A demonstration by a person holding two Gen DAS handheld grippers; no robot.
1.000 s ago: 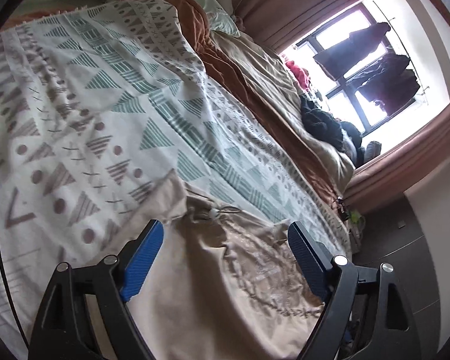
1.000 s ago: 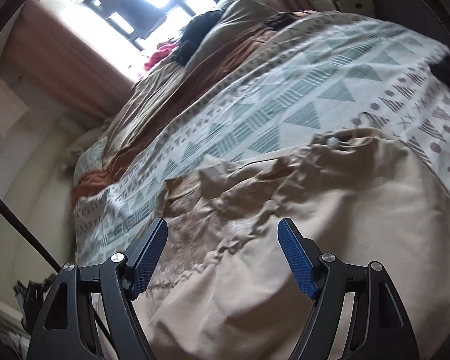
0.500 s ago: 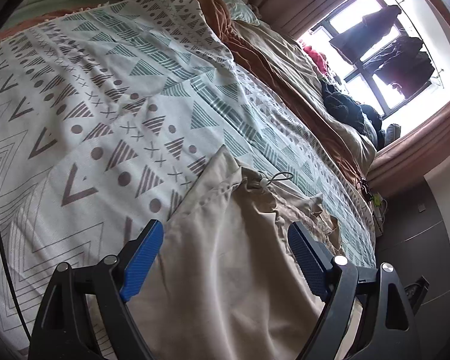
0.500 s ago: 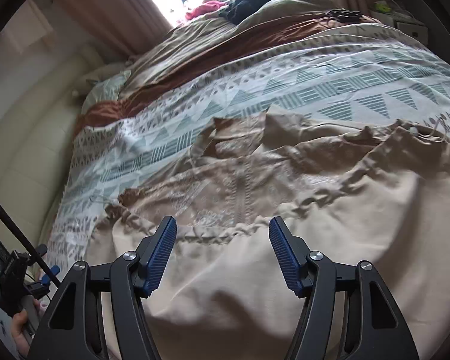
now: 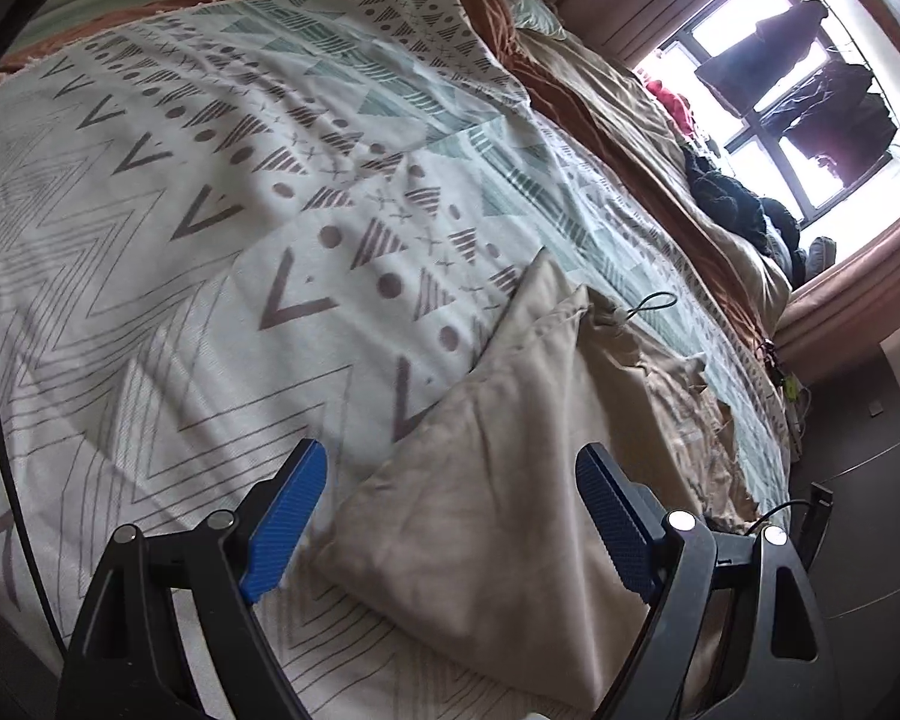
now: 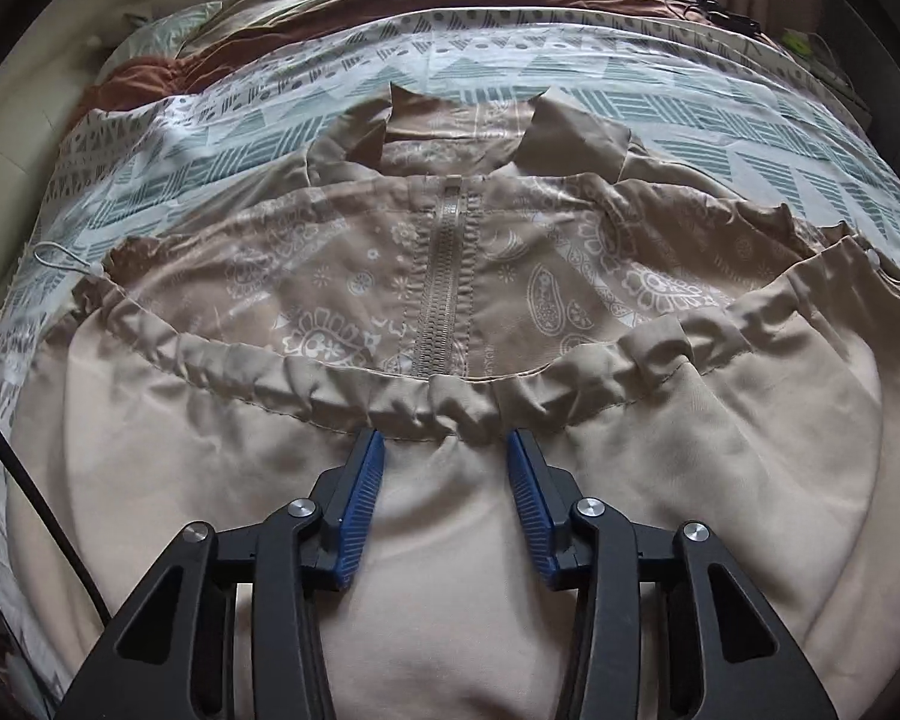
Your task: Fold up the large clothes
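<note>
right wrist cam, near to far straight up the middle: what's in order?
right gripper → gathered drawstring hem → zipper on the paisley lining → collar → patterned bedspread → rust-brown blanket

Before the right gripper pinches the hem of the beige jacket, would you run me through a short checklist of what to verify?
1. Right gripper lined up with the gathered hem: ok, its tips sit at the hem's middle.
2. Hem pinched: not ok, its jaws have just been closing, but a gap remains and the fabric lies loose between the pads.
3. Left gripper free: ok, wide open over a jacket corner.
4. Zipper closed: ok along the visible stretch.
5. Drawstring cords clear of the jaws: ok.
6. Jacket lying flat on the patterned bedspread: not ok, wrinkled.
</note>
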